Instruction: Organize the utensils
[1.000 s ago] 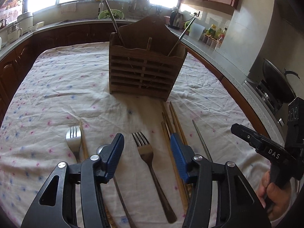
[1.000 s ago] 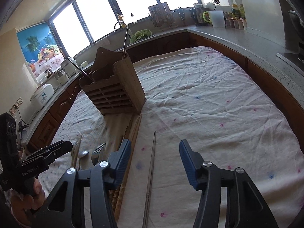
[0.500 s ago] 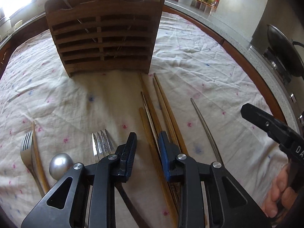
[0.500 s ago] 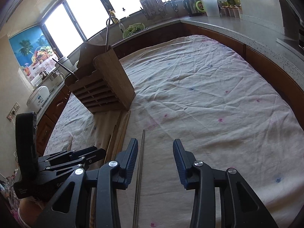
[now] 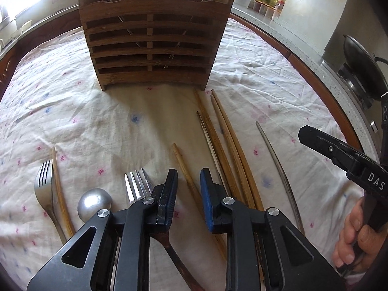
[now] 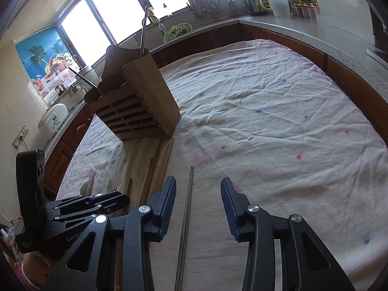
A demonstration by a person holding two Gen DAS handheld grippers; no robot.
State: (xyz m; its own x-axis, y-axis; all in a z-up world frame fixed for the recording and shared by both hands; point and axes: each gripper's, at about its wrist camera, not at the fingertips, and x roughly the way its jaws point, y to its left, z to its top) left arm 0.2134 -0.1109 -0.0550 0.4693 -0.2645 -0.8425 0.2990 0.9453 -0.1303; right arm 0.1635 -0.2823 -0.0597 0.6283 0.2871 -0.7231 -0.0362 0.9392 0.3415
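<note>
A slatted wooden utensil holder [image 5: 155, 41] stands on the cloth, with metal utensils leaning in it; it shows in the right wrist view [image 6: 135, 104] too. My left gripper [image 5: 188, 189] is low over the cloth, jaws narrowed around a short wooden chopstick [image 5: 186, 172], with a gap still showing. A fork [image 5: 137, 186] lies just left of it. Several long wooden chopsticks [image 5: 230, 145] lie to its right. My right gripper [image 6: 198, 198] is open above a metal chopstick [image 6: 185, 218], also in the left wrist view [image 5: 278, 169].
A spoon [image 5: 93, 202], a second fork [image 5: 43, 184] and a wooden chopstick [image 5: 60, 191] lie at the left. The flowered cloth [image 6: 266, 121] covers the table. A counter [image 6: 315, 29] with jars and a kettle runs behind; a wok [image 5: 363, 65] sits at the right.
My left gripper has dropped lower, moved towards the holder and narrowed its jaws around the short chopstick. My right gripper narrowed, then widened over the metal chopstick.
</note>
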